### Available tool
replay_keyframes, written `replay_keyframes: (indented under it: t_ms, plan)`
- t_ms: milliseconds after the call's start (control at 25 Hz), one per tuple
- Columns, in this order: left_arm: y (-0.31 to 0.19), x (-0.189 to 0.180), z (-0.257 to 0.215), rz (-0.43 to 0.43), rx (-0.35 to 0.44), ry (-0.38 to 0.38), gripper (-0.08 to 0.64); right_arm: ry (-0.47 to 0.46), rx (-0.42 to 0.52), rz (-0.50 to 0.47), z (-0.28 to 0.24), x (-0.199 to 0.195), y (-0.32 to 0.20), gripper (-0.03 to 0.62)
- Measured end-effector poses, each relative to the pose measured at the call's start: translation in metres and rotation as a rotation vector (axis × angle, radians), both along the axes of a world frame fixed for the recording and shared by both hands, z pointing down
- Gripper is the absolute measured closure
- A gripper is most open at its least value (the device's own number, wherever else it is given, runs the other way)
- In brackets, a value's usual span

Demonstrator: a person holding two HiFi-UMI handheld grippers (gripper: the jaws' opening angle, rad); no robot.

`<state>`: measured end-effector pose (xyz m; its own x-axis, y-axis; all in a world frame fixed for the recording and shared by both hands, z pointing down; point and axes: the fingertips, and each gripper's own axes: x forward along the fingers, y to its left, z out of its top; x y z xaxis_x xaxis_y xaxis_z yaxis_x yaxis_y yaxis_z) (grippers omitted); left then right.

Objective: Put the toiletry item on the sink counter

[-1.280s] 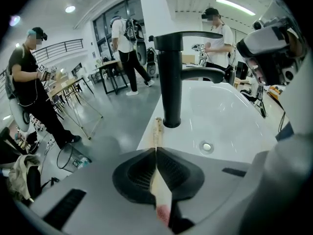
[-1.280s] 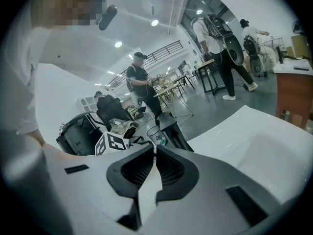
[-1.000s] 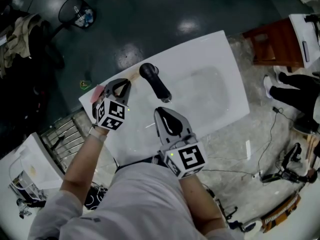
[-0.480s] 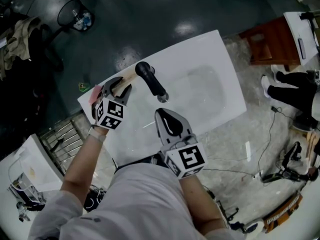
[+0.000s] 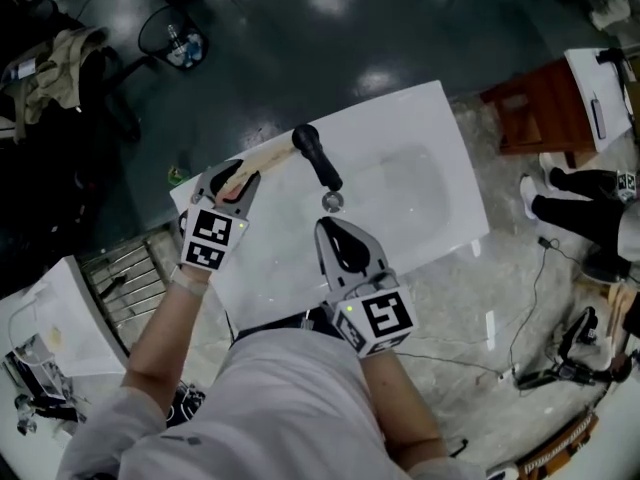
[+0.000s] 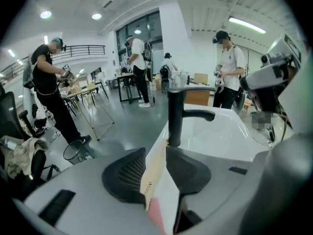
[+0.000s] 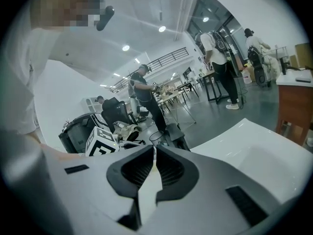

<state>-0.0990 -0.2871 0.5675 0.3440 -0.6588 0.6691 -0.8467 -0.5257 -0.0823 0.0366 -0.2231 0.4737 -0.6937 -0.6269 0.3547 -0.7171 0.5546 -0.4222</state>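
My left gripper [image 5: 232, 175] sits at about ten o'clock on the sink counter [image 5: 290, 258]. Its jaws are opening, with the toiletry item [image 5: 265, 158] between them. This is a flat beige pack with a pink end, and it lies along the counter's back rim. The left pad looks as if it is touching the pack's side, while a gap shows at the right pad, so I judge the grip released. The pack's far end runs up to the base of the black faucet [image 5: 318, 158] at twelve o'clock. I cannot tell whether the two touch.

The main risk I see is on withdrawal. If that left pad drags as I back out, the pack could slide toward the rear edge and drop to the floor. If I swing right, it could be knocked against the faucet and skid into the basin [image 5: 405, 183] at two o'clock.

My right gripper [image 5: 335, 230] hovers near the counter's front at five o'clock. Its jaws are together and hold nothing, and it stays clear of the pack only as long as I hold it there.
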Motion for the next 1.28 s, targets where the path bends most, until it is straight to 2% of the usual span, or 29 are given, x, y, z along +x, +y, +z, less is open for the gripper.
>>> replay_keyframes:
  t_ms: [200,360,560,1000,1280]
  plan:
    - [0.022,-0.011,-0.036,-0.063,0.040,0.115,0.467,-0.007,0.042,-0.037,-0.020,-0.014,0.012,0.566]
    - [0.048,-0.023,-0.059,-0.115,0.065,0.170,0.512,-0.001,0.083,-0.087,-0.037,-0.026,0.023,0.566]
    - [0.078,-0.041,-0.099,-0.186,0.126,0.259,0.533,0.004,0.132,-0.133,-0.057,-0.044,0.032,0.566]
    - [0.155,-0.102,-0.158,-0.342,0.235,0.354,0.543,0.000,0.215,-0.229,-0.099,-0.095,0.067,0.566]
    - [0.201,-0.129,-0.180,-0.422,0.273,0.377,0.543,-0.020,0.237,-0.296,-0.111,-0.125,0.088,0.566]
